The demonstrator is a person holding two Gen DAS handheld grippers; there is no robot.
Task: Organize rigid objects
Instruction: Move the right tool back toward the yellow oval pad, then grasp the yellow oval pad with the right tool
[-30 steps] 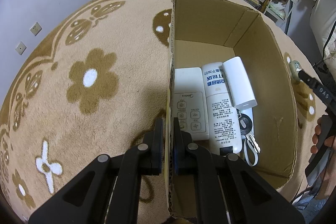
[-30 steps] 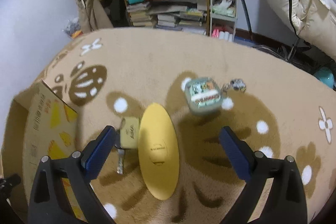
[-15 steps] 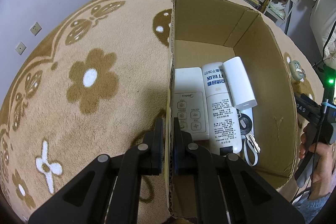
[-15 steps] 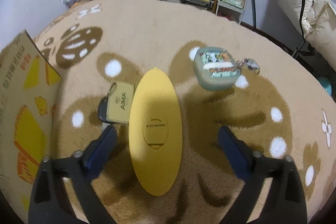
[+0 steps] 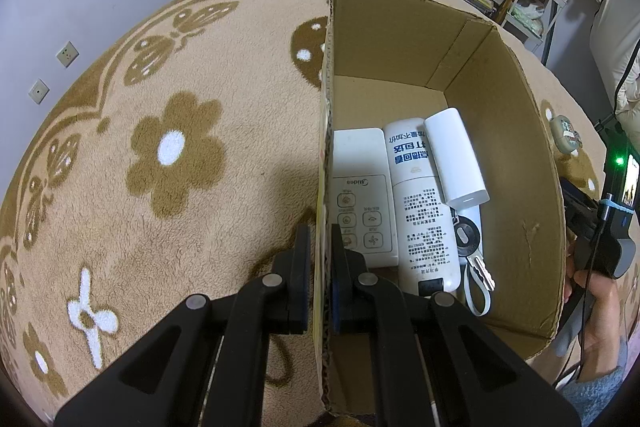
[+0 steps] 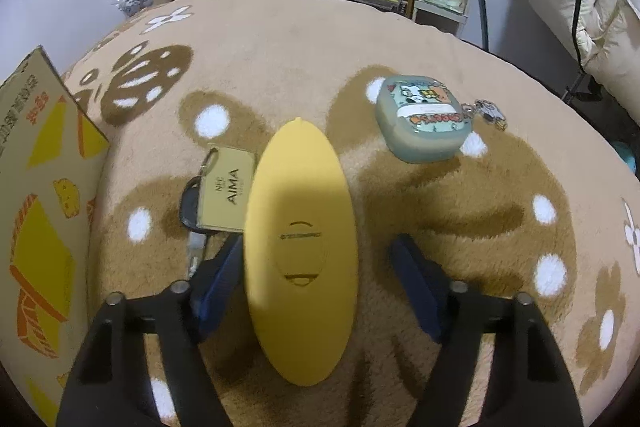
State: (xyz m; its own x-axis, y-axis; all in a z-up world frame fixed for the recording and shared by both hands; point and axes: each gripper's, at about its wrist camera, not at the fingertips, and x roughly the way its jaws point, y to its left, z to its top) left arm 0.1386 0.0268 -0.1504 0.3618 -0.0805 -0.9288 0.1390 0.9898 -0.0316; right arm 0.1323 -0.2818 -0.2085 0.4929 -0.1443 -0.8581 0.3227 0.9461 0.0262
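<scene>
Cardboard box (image 5: pixel 500 115): one, open-topped, centre right of the left wrist view; its printed outer side shows at the left edge of the right wrist view.
Left gripper (image 5: pixel 320 247): clenched on the box's near wall, one finger outside, one inside.
Inside box: two white remotes (image 5: pixel 362 195) side by side, one white power bank (image 5: pixel 456 157) on top of the right one, one key (image 5: pixel 470 247) with a white loop at lower right.
Right gripper (image 6: pixel 316 259): jaws closing around one yellow oval case (image 6: pixel 300 247) on the rug (image 6: pixel 460 207); left pad at its edge, right pad still apart.
Keys with tag (image 6: pixel 222 191): one bunch, touching the case's left side.
Green case (image 6: pixel 424 119): one, upper right, with one charm, well apart.
Hand (image 5: pixel 596 303): one, right edge of left wrist view, holding the right gripper's handle.
</scene>
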